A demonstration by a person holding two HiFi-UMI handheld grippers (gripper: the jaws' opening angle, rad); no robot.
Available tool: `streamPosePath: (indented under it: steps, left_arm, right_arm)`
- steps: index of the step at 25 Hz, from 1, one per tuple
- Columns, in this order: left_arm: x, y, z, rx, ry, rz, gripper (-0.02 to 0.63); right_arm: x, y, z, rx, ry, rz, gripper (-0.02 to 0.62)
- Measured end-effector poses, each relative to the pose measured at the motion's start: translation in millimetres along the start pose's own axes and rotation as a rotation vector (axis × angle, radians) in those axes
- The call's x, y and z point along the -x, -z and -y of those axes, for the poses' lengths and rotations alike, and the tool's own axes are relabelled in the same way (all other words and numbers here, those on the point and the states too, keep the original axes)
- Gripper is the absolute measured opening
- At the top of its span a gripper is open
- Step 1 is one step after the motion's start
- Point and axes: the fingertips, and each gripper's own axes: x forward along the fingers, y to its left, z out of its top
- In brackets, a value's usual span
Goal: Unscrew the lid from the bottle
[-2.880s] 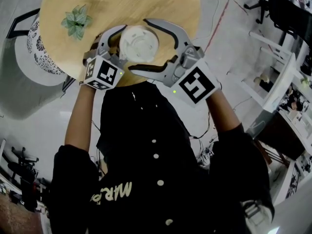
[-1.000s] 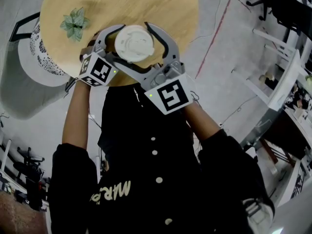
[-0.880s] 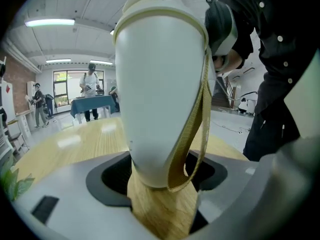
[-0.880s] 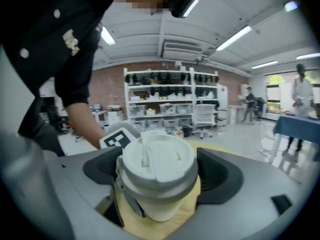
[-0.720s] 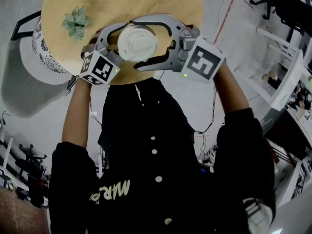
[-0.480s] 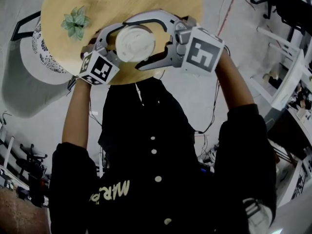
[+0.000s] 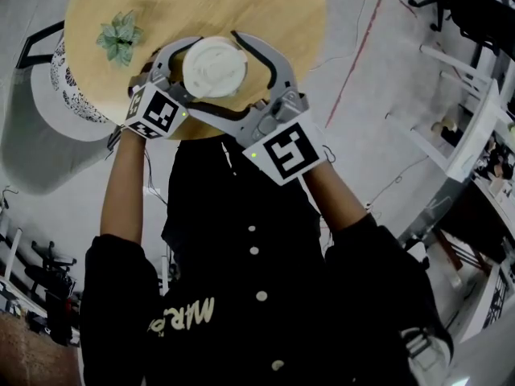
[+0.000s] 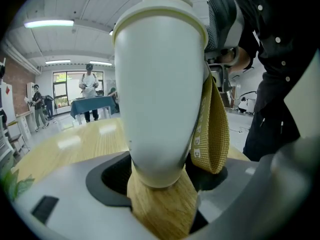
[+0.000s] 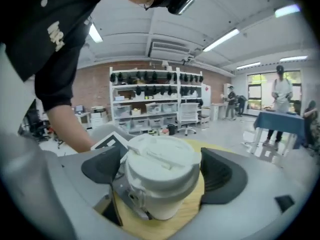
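Note:
A white bottle (image 7: pixel 214 67) (image 8: pixel 160 94) with a tan strap (image 8: pixel 210 129) is upright over the near edge of the round wooden table (image 7: pixel 241 6). My left gripper (image 7: pixel 193 72) (image 8: pixel 160 181) is shut on the bottle's narrow lower body. Its white lid (image 9: pixel 162 159) sits between the jaws of my right gripper (image 7: pixel 214 71) (image 9: pixel 161 176), which reaches in from my body's side. Those jaws are opening, and a gap shows between the lid and the right-hand pad (image 9: pixel 220 176).
A small green plant (image 7: pixel 121 37) stands on the table's left part, close to my left gripper. A white lattice seat (image 7: pixel 68 95) is beside the table at left. Shelves (image 9: pixel 150 104) and people (image 8: pixel 90 91) are far behind.
My right gripper swung out to the right around the lid, then back toward my body, and its jaws widened. The left gripper and bottle stayed nearly still.

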Motion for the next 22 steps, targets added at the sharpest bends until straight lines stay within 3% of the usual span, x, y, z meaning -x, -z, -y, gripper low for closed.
streamPosePath:
  steps: [4,6,8,11,18,20,22]
  left_arm:
    - [0,0,-1,-0.003,0.000,0.007,0.333]
    - [-1,0,-1,-0.004,0.000,0.008,0.333]
    - [-1,0,-1,-0.004,0.002,0.008,0.333]
    - [-1,0,-1,-0.005,0.007,0.009,0.333]
    - [-1,0,-2,0.000,0.008,0.015,0.333]
    - [0,-1,-2,0.012,0.004,0.017,0.333]
    - [-1,0,-2,0.011,0.004,0.017,0.333]
  right_arm:
    - [-12,-2,12,-0.036,0.247,0.048,0.480]
    - [-14,-8,14,-0.010,0.287,0.088,0.476]
    - [-15,-13,12,0.046,0.238,0.116,0.476]
    - [-16,-17,2,0.161,0.010,0.126,0.474]
    - [-7,-9,-25,0.408,-0.716,0.050,0.470]
    - [-5,-7,-26,0.413,-0.814,0.017,0.469]
    - [-5,-4,-27,0.407,-0.824,-0.005,0.469]
